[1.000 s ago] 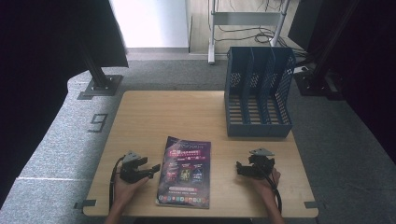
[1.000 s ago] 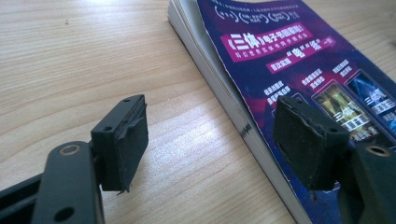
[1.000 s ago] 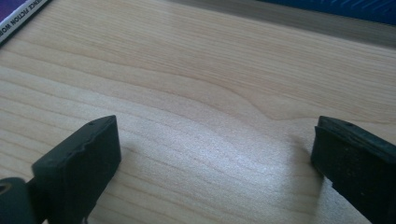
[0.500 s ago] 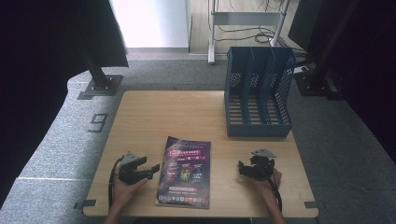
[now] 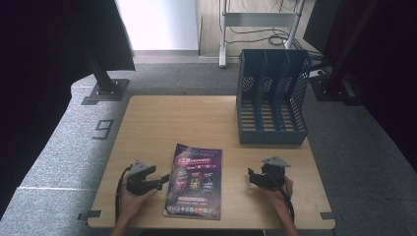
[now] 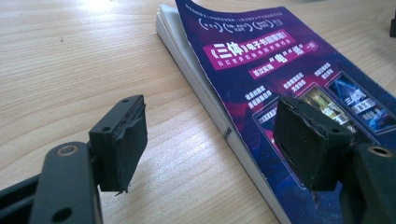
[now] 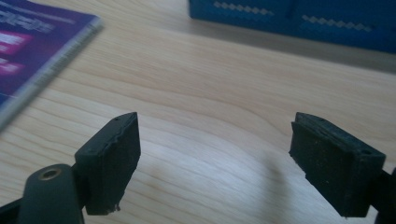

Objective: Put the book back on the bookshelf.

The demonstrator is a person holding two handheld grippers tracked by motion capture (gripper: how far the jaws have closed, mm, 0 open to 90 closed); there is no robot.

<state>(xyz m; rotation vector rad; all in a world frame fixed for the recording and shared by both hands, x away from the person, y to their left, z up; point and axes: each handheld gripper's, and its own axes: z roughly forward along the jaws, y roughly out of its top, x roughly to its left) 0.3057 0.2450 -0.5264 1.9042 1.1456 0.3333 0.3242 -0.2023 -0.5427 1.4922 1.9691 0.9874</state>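
Booklet (image 5: 194, 181) lies flat near the table's (image 5: 206, 115) front edge, about midway between its left and right edges, purple cover up, upper cover corner curled slightly. Left gripper (image 5: 164, 178) sits low at the booklet's left edge, jaws wide apart and empty; in the left gripper view one jaw is over bare wood, the other over the cover, so the jaws straddle that edge; contact probably none, hard to confirm. Right gripper (image 5: 250, 175) rests toward the front right corner, apart from the booklet, jaws wide and empty. Blue file rack (image 5: 271, 98) stands at the back right corner.
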